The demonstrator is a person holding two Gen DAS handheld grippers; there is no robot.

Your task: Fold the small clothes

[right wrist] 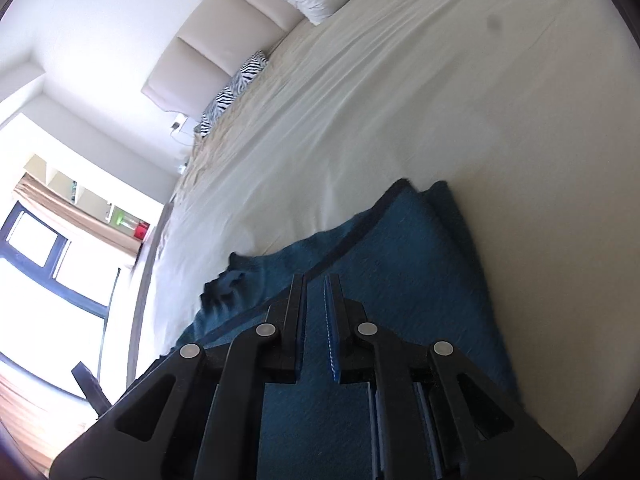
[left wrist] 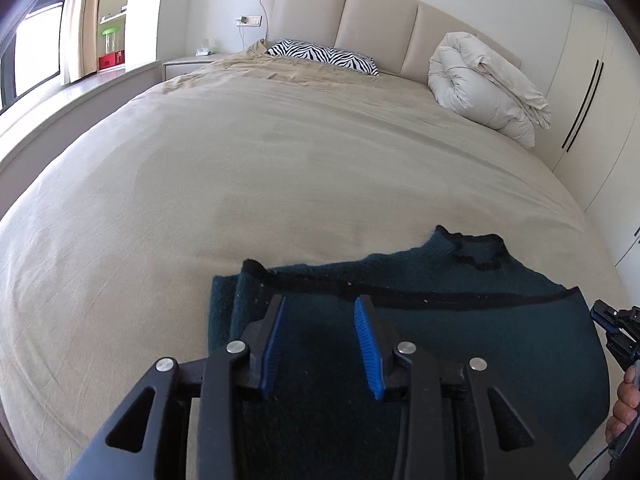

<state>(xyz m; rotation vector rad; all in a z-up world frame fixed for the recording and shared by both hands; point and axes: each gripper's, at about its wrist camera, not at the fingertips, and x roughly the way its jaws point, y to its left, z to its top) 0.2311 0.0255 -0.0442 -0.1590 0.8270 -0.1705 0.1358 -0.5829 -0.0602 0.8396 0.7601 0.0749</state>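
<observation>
Garment: a dark teal knitted top with black trim lies partly folded on the bed, near its foot edge, one side doubled over on itself.
Left gripper: held over the doubled-over side of the top, blue pads apart, nothing between them.
Right gripper: over the other side of the top, jaws nearly closed; whether cloth is pinched between the tips cannot be told.
Hand: the person's fingers around the right gripper's handle, at the picture's edge.
Head end: zebra-print pillow and a rolled pale duvet against the padded headboard.
</observation>
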